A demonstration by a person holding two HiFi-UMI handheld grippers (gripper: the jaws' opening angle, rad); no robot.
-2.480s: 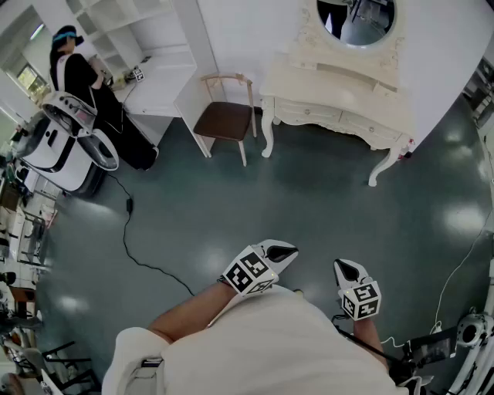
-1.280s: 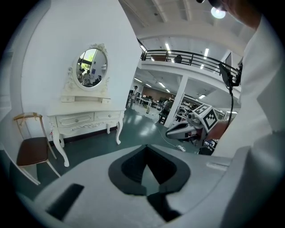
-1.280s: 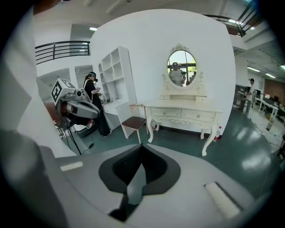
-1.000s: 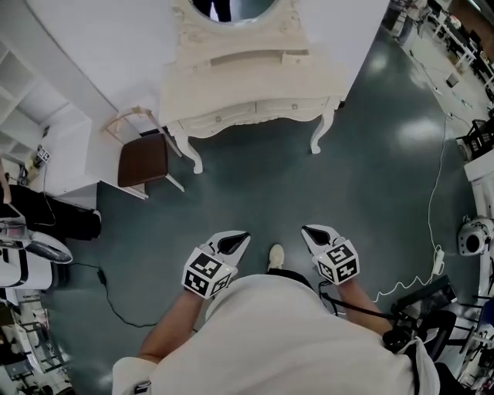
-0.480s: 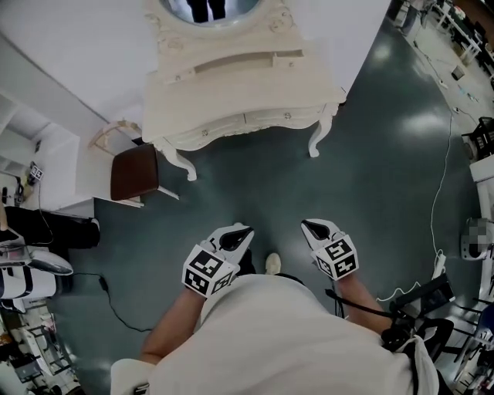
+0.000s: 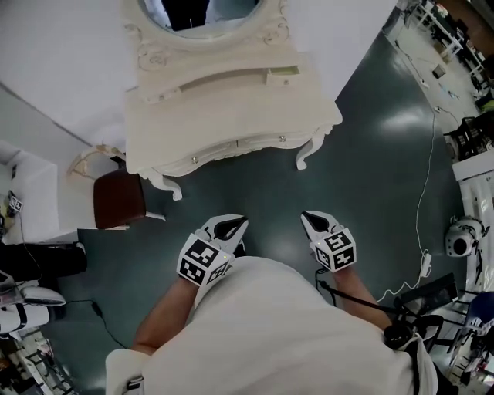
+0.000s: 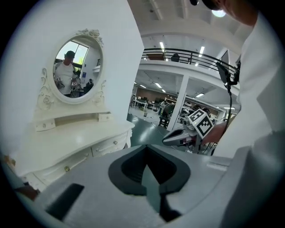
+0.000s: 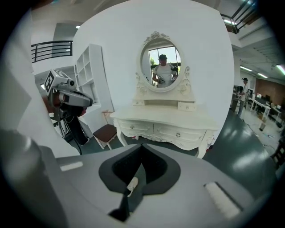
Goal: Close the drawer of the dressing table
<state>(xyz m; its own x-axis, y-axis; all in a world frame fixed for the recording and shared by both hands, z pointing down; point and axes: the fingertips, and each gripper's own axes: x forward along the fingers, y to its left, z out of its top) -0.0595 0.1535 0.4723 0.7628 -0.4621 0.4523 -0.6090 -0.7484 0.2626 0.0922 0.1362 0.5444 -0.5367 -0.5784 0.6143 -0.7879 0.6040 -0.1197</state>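
Note:
The cream dressing table (image 6: 231,108) with an oval mirror (image 6: 201,11) stands against the white wall ahead. It also shows in the left gripper view (image 7: 75,142) and the right gripper view (image 8: 164,118). A small drawer (image 6: 283,74) on its upper shelf, at the right, sticks out a little (image 8: 186,106). Two wide front drawers (image 6: 231,150) lie flush. My left gripper (image 6: 235,224) and right gripper (image 6: 307,217) hover side by side over the floor, well short of the table. Both are shut and hold nothing.
A wooden chair with a brown seat (image 6: 120,199) stands left of the table, beside white shelving (image 8: 89,75). A cable (image 6: 424,208) runs over the dark green floor at the right, near a white machine (image 6: 463,239). The person's white top fills the bottom of the head view.
The person has walked toward the dressing table, which now sits nearer and further left in the head view. Both grippers have travelled forward with the person and stayed shut.

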